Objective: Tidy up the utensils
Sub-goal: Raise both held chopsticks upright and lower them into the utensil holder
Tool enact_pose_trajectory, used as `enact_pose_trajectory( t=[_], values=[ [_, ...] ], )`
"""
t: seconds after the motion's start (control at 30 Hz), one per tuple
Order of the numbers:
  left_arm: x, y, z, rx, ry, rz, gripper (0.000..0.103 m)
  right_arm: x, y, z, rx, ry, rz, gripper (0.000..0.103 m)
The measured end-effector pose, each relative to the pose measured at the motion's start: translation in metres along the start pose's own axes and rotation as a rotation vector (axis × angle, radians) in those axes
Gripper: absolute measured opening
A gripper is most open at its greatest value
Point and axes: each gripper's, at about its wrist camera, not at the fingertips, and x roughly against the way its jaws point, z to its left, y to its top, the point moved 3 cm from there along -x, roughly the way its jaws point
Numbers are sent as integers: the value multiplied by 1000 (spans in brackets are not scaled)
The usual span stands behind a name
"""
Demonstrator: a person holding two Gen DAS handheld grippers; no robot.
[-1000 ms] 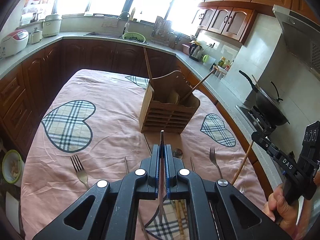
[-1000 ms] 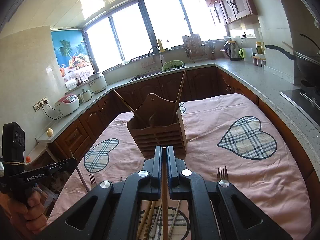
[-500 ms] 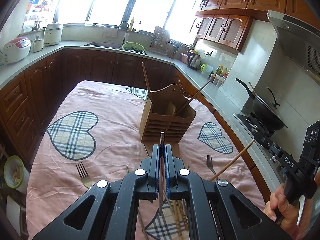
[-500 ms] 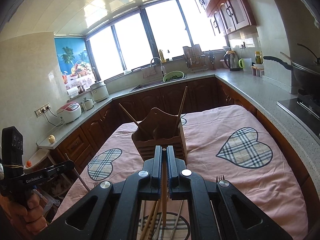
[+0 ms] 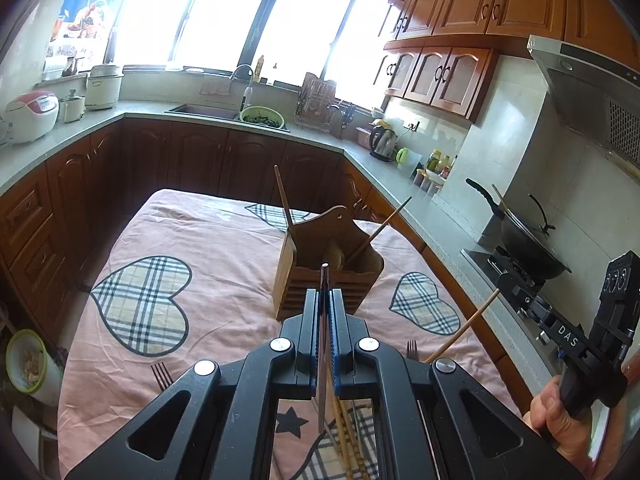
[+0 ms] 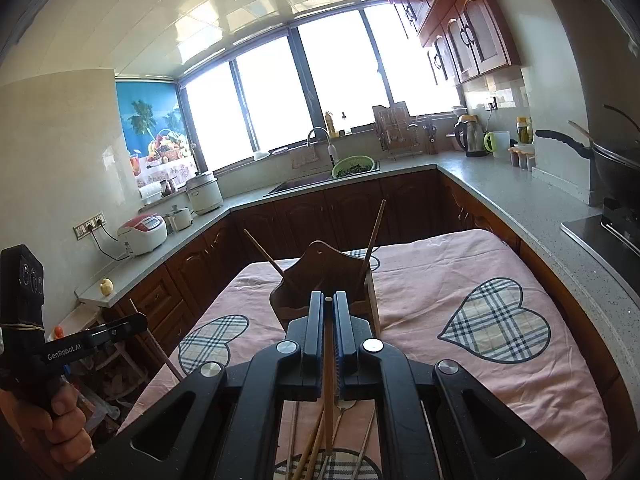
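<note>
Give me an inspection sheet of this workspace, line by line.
Surface: table under pink cloth with plaid hearts.
Job's things: wooden holder upright, two chopsticks already standing in it; loose chopsticks, two forks on the cloth.
Clutter: nothing seen on the table.
Grippers: left gripper shut on a dark chopstick; right gripper shut on a light chopstick.
Cables: cord from wall socket to rice cooker.
Surroundings: sink, kettle, wok on the stove.
</note>
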Motion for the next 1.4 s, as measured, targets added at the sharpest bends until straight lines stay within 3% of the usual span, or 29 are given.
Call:
enact_pose_trajectory(
  t=[0.47, 0.97, 1.4],
  values=[
    [-23, 44, 1, -22, 15, -105, 3, -21, 57, 3, 26, 7, -102, 4],
    [-101, 99, 11, 4, 32, -217, 3, -80, 128, -18, -12, -23, -209, 4],
    [-209, 62, 24, 37, 94, -189, 3, -148, 83, -43, -47, -56, -111, 4]
  ],
)
